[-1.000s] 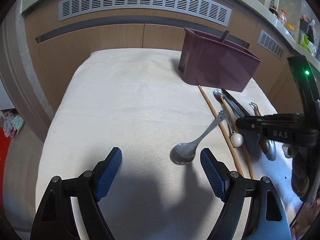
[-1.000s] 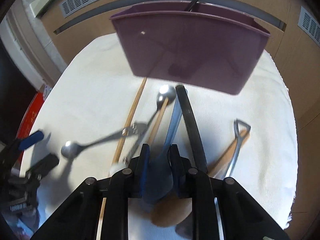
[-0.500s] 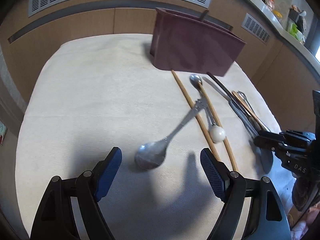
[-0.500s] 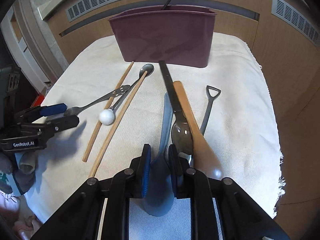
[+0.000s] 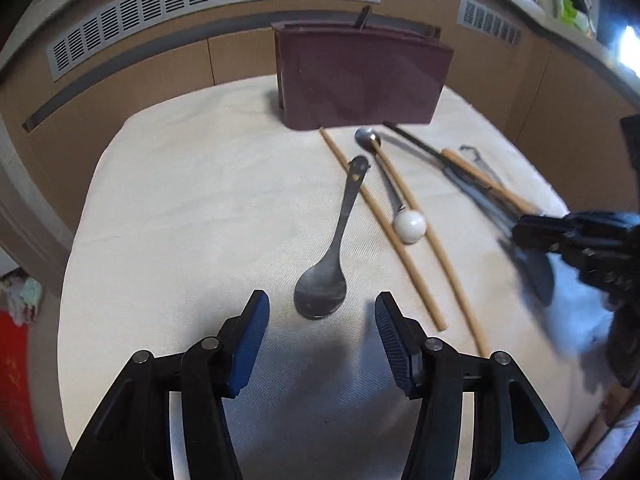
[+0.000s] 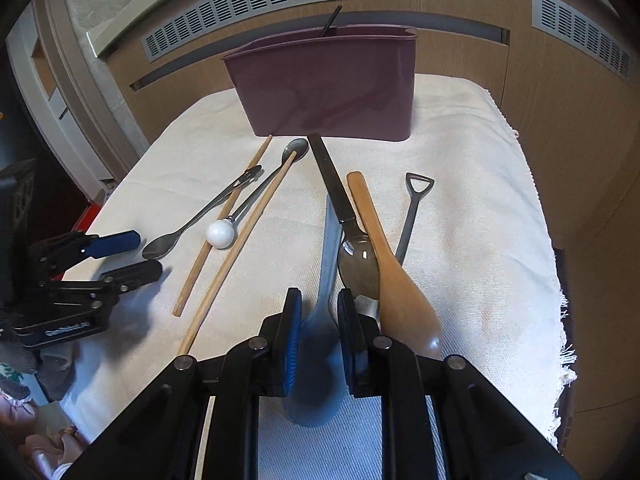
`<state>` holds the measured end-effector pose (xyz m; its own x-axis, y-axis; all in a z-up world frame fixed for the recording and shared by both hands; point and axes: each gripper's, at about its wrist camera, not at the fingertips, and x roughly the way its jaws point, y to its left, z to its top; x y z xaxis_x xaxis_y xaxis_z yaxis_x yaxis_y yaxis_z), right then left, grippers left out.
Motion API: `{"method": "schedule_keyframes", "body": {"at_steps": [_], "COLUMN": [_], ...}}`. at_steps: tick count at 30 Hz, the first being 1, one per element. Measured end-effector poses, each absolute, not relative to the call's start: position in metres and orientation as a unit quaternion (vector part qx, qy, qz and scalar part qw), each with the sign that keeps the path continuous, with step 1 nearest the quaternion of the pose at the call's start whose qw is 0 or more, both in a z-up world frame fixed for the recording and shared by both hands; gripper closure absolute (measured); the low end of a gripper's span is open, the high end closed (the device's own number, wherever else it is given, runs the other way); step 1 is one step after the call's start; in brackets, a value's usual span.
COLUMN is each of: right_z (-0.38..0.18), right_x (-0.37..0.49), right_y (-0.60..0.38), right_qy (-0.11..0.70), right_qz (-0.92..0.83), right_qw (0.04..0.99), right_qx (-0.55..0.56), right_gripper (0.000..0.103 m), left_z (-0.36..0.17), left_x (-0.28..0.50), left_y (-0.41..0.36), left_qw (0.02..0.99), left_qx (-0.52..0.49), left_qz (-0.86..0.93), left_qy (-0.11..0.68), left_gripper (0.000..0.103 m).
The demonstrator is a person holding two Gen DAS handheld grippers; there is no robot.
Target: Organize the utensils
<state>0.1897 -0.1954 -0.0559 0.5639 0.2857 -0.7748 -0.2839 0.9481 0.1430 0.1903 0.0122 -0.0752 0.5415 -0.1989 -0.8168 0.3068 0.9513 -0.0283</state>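
- Wood-panelled wall with slotted vents (image 6: 280,4) behind; tabletop under a cream cloth (image 5: 208,208) carries everything.
- Blue-grey spoon (image 6: 326,280): bowl clamped between the pads of the right hand-held gripper (image 6: 319,332), handle pointing toward the holder; blurred in both views.
- Right hand-held gripper: jaws narrow, closed on the blue-grey spoon's bowl.
- Black-handled spoon (image 6: 352,256): just right of the blue-grey spoon, its flat black handle reaching the holder's base.
- Wooden spoon (image 6: 394,280): lying partly over the black-handled spoon's bowl.
- Dark metal utensil with a loop end (image 6: 412,212): right of the wooden spoon, bowl hidden beneath it.
- Steel spoon (image 5: 332,264): bowl just ahead of the left hand-held gripper (image 5: 320,320), handle crossing one chopstick.
- Left hand-held gripper: jaws wide, holding nothing, not touching the steel spoon.
- Two wooden chopsticks (image 5: 384,232): roughly parallel, running from the holder toward the near edge.
- Ball-ended spoon (image 5: 409,224): white ball between the chopsticks, bowl near the holder.
- Maroon utensil holder (image 6: 332,84): upright at the far side of the cloth, one dark handle (image 6: 331,20) protruding from its top.
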Motion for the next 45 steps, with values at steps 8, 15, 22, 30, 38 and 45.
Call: {"method": "schedule_keyframes", "body": {"at_steps": [8, 15, 22, 30, 38, 45], "right_z": [-0.05, -0.042, -0.031, -0.052, -0.071, -0.042], "right_x": [0.182, 0.182, 0.192, 0.211, 0.225, 0.204], "right_y": [-0.2, -0.204, -0.17, -0.104, -0.083, -0.111], "right_qy": [0.421, 0.41, 0.399, 0.417, 0.423, 0.376], "right_qz": [0.147, 0.144, 0.184, 0.233, 0.199, 0.172], "right_qw": [0.895, 0.901, 0.898, 0.876, 0.879, 0.905], "right_qx": [-0.01, -0.008, -0.034, -0.062, -0.094, -0.099], "right_gripper": [0.082, 0.079, 0.079, 0.079, 0.079, 0.082], "left_z": [-0.077, -0.029, -0.004, -0.003, -0.007, -0.004], "left_x": [0.2, 0.184, 0.199, 0.207, 0.215, 0.213], "left_y": [0.01, 0.028, 0.037, 0.045, 0.059, 0.057], "left_qw": [0.882, 0.924, 0.941, 0.943, 0.94, 0.941], "left_qx": [0.05, 0.028, 0.008, -0.017, -0.054, -0.055], "left_qz": [-0.121, -0.09, -0.079, -0.09, -0.102, -0.101], "left_qy": [0.453, 0.372, 0.329, 0.32, 0.321, 0.317], "left_gripper": [0.073, 0.073, 0.073, 0.074, 0.073, 0.074]}}
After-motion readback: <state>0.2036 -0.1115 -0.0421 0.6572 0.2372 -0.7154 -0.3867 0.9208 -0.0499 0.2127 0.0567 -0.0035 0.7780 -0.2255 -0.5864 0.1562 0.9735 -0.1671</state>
